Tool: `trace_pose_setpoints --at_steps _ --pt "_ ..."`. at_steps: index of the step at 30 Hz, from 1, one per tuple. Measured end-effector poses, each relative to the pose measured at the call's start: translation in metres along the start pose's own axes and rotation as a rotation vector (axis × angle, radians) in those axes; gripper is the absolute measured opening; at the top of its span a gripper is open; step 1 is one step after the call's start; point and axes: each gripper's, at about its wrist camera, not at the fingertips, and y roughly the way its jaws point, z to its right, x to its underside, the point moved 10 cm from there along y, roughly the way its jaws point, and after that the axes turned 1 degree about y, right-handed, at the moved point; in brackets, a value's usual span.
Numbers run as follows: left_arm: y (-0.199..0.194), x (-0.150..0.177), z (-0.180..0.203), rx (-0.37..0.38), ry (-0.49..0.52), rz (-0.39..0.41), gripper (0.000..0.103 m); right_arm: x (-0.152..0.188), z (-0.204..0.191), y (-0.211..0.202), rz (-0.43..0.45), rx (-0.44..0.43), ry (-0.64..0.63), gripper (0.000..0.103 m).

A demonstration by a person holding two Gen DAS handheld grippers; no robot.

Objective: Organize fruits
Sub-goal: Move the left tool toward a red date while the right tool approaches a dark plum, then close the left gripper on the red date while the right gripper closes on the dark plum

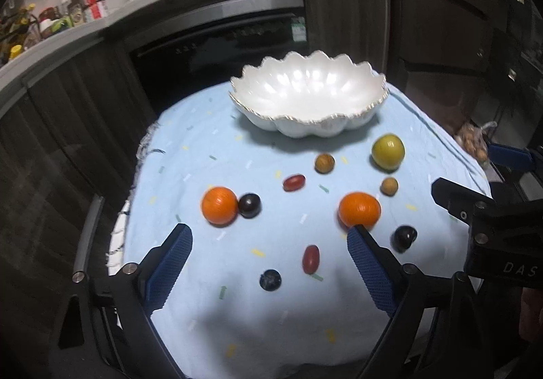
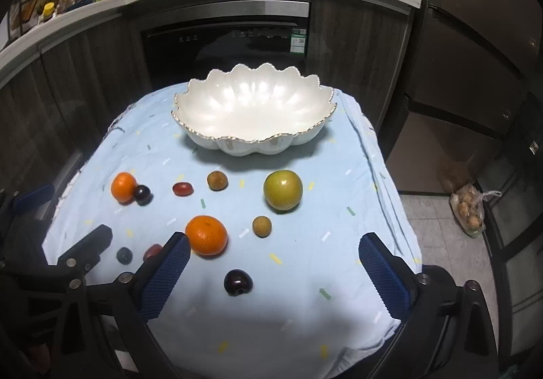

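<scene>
A white scalloped bowl (image 1: 307,97) (image 2: 254,107) stands empty at the far side of a light blue cloth (image 1: 217,168) (image 2: 325,209). In front of it lie a green apple (image 1: 388,151) (image 2: 283,190), two oranges (image 1: 219,205) (image 1: 359,210) (image 2: 206,235) (image 2: 123,187), dark plums (image 1: 249,205) (image 1: 405,237) (image 2: 238,282), red grape tomatoes (image 1: 294,182) (image 1: 310,258) (image 2: 183,188), a blueberry (image 1: 270,280) (image 2: 124,255) and two brown longans (image 1: 324,163) (image 1: 389,186) (image 2: 261,226). My left gripper (image 1: 269,250) is open and empty above the near fruit. My right gripper (image 2: 275,260) is open and empty over the plum.
A dark oven front (image 2: 227,39) and cabinets stand behind the table. A counter (image 2: 68,15) above holds bottles and a microwave. A bag of produce (image 2: 470,209) lies on the floor at the right. The right gripper's body (image 1: 492,226) shows at the right of the left wrist view.
</scene>
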Motion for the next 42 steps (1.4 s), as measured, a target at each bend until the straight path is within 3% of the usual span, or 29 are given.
trace_pose_setpoints --at_steps 23,27,33,40,42 --pt "0.059 0.036 0.031 0.104 0.076 -0.156 0.062 0.043 -0.021 0.050 -0.174 -0.106 -0.032 0.064" --pt "0.066 0.040 0.034 0.121 0.073 -0.176 0.053 0.047 -0.025 0.055 -0.194 -0.118 -0.034 0.064" --pt "0.075 0.047 0.037 0.131 0.074 -0.210 0.037 0.053 -0.031 0.062 -0.225 -0.143 -0.042 0.054" --pt "0.075 0.049 0.040 0.139 0.079 -0.211 0.033 0.058 -0.034 0.068 -0.254 -0.158 -0.034 0.054" --pt "0.075 0.048 0.040 0.145 0.080 -0.209 0.030 0.060 -0.035 0.070 -0.263 -0.167 -0.032 0.048"
